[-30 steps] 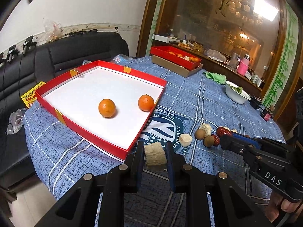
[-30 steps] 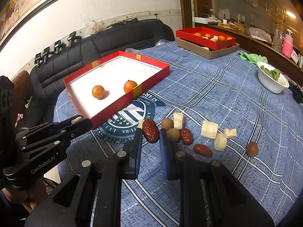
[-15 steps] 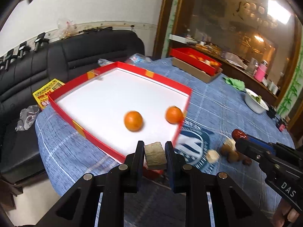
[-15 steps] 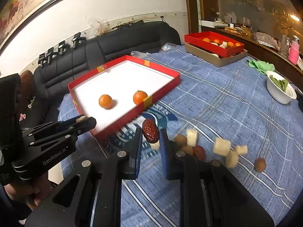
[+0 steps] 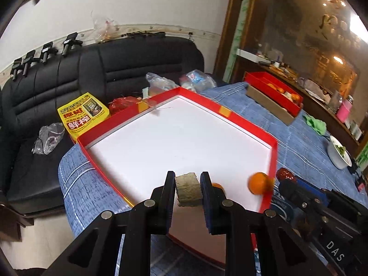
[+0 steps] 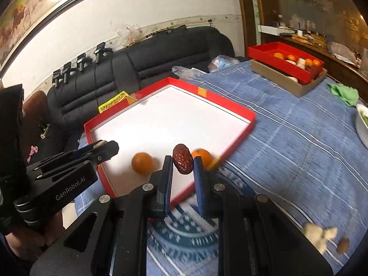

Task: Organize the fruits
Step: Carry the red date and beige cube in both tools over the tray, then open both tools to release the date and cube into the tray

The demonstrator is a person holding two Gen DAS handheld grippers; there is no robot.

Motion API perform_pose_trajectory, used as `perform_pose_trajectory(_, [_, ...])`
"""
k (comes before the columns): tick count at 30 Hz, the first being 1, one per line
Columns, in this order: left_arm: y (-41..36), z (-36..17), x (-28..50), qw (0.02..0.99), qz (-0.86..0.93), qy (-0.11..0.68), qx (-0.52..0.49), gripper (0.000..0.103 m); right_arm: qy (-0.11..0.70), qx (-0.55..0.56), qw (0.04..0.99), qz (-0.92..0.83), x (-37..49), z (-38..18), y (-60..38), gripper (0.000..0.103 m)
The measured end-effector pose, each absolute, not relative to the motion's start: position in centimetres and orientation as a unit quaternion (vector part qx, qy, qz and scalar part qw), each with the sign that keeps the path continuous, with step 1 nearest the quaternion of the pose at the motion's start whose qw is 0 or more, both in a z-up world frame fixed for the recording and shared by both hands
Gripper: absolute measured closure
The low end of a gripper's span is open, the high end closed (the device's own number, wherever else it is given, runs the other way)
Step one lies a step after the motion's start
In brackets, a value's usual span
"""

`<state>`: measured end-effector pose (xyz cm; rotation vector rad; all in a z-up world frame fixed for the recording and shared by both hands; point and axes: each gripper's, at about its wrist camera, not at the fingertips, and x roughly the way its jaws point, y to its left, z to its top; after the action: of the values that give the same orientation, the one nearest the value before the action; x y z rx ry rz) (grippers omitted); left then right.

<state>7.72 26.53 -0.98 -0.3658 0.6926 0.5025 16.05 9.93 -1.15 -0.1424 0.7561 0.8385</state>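
Tools both clamped: left tool point(image 5: 187, 189) on pale fibrous chunk point(image 5: 188, 188), light, crumbly; right tool point(image 6: 182, 168) on wrinkled date point(image 6: 182, 162), soft; flat sides suit gripping.

I am in a home living room: a black leather sofa point(image 5: 119, 73) along the wall, a framed painting point(image 6: 34, 7) above it, and a counter under a blue plaid cloth point(image 6: 299, 138).

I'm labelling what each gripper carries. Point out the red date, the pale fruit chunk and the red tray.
red date point(image 6: 182, 162), right wrist view, on its wrinkled skin.
pale fruit chunk point(image 5: 188, 188), left wrist view, on its front face.
red tray point(image 5: 243, 120), left wrist view, on its far rim.
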Motion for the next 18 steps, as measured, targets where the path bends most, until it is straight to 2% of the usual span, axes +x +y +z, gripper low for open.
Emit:
perform_pose_trajectory(11, [28.9,-2.8,9.7,0.880,0.251,0.360,-0.183,0.082,0.366,-0.084,0.836,0.401,18.4,-2.6,14.1,0.085])
perform_pose_trajectory(13, [29.2,-3.2,10.0,0.878,0.249,0.367,-0.181,0.072,0.370,-0.090,0.834,0.400,18.6,-3.0,14.7,0.085])
perform_pose_trajectory(15, [29.4,-3.4,9.8,0.874,0.255,0.369,-0.184,0.047,0.374,-0.097,0.831,0.400,18.7,-3.3,15.2,0.085])
perform_pose_trajectory(17, [29.6,-3.4,9.5,0.872,0.262,0.366,-0.191,0.039,0.374,-0.104,0.833,0.395,18.8,-3.5,15.3,0.074])
perform_pose_trajectory(18, [29.7,-3.3,9.3,0.872,0.267,0.363,-0.191,0.039,0.373,-0.107,0.834,0.392,18.8,-3.5,15.2,0.052])
